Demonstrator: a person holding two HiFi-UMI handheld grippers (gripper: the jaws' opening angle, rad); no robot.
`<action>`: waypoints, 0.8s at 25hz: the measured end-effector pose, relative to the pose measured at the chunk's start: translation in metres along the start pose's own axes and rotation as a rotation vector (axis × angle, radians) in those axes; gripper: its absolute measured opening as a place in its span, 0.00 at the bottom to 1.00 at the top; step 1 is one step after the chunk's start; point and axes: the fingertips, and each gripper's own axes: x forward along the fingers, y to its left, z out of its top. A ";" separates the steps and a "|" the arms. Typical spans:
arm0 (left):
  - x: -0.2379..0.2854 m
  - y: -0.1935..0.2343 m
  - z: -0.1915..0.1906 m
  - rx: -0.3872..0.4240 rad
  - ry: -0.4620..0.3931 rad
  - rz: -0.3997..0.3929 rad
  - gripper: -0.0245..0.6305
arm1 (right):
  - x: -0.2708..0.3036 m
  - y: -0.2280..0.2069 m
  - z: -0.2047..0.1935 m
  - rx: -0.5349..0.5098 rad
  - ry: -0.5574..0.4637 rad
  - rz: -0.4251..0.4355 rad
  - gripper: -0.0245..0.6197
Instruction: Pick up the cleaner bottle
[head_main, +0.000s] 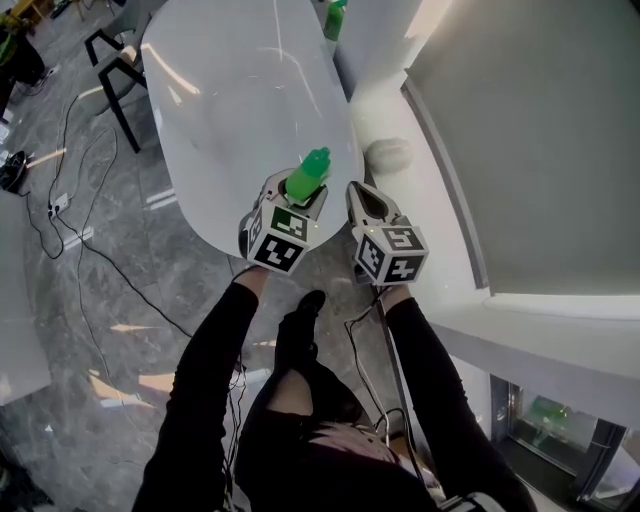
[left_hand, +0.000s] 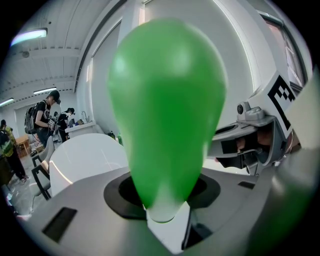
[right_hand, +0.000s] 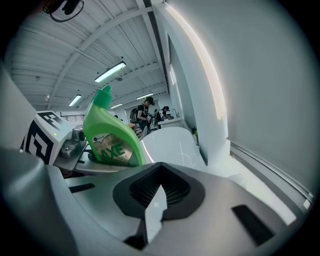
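Note:
A green cleaner bottle (head_main: 308, 177) with a green cap stands upright between the jaws of my left gripper (head_main: 298, 190), which is shut on its lower body above the near end of the white oval table (head_main: 240, 90). The left gripper view is filled by the bottle (left_hand: 167, 110), seated in the gripper's black recess. My right gripper (head_main: 368, 200) is close beside it on the right, open, with nothing in its jaws. From the right gripper view the labelled bottle (right_hand: 112, 137) shows at the left, held by the other gripper, whose marker cube (right_hand: 42, 135) is visible.
A second green bottle (head_main: 335, 18) stands at the table's far end. A white ledge (head_main: 430, 220) runs along the wall on the right with a pale round object (head_main: 388, 153) on it. A black chair (head_main: 115, 60) and floor cables (head_main: 60, 200) lie to the left. People (left_hand: 42, 117) stand far off.

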 end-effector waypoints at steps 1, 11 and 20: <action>0.000 0.001 0.000 -0.001 -0.001 0.001 0.33 | 0.002 0.001 -0.001 -0.001 0.002 0.001 0.04; -0.003 0.011 -0.003 -0.006 -0.002 0.014 0.33 | 0.008 0.008 -0.004 -0.023 0.010 0.009 0.04; -0.004 0.011 -0.005 -0.014 0.006 0.018 0.33 | 0.009 0.007 -0.004 -0.023 0.016 0.014 0.04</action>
